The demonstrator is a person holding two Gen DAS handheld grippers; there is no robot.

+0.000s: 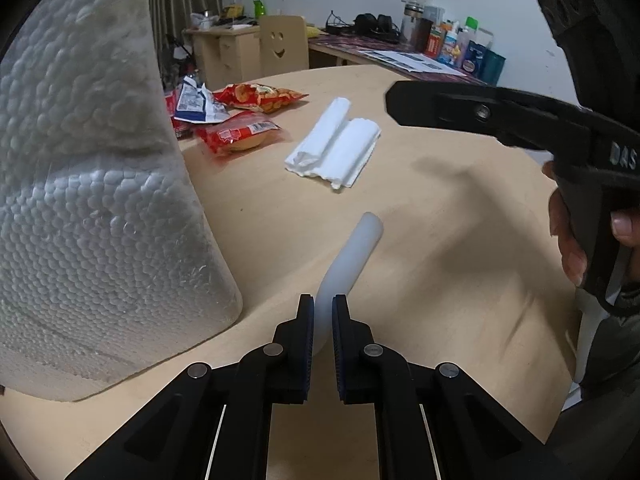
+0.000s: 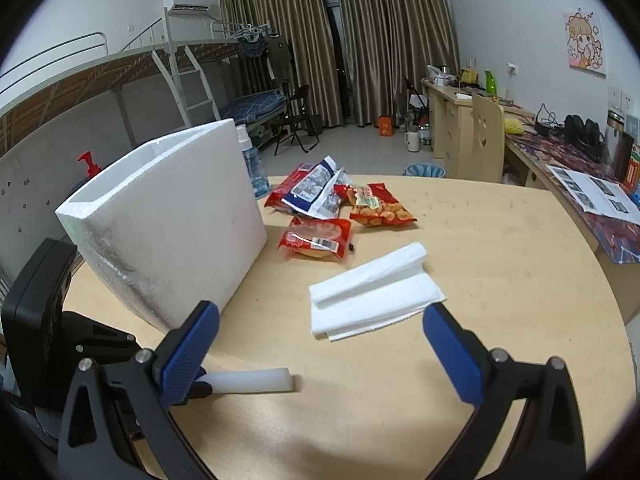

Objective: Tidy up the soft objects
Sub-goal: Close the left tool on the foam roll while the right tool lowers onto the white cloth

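My left gripper (image 1: 323,312) is shut on a white foam tube (image 1: 352,252), which bends up and forward above the round wooden table (image 1: 460,216). The tube also shows in the right wrist view (image 2: 248,381), low at the left, with the left gripper behind my left finger. My right gripper (image 2: 320,344) is open and empty, just in front of a folded white foam sheet (image 2: 372,292); that sheet lies mid-table in the left wrist view (image 1: 336,144). A white styrofoam box (image 2: 172,216) stands open-topped at the left; it fills the left of the left wrist view (image 1: 92,184).
Several snack packets (image 2: 340,212) lie beyond the foam sheet, near the box; they also show in the left wrist view (image 1: 236,116). A water bottle (image 2: 252,164) stands behind the box. Desks, a chair and a bunk bed are beyond the table.
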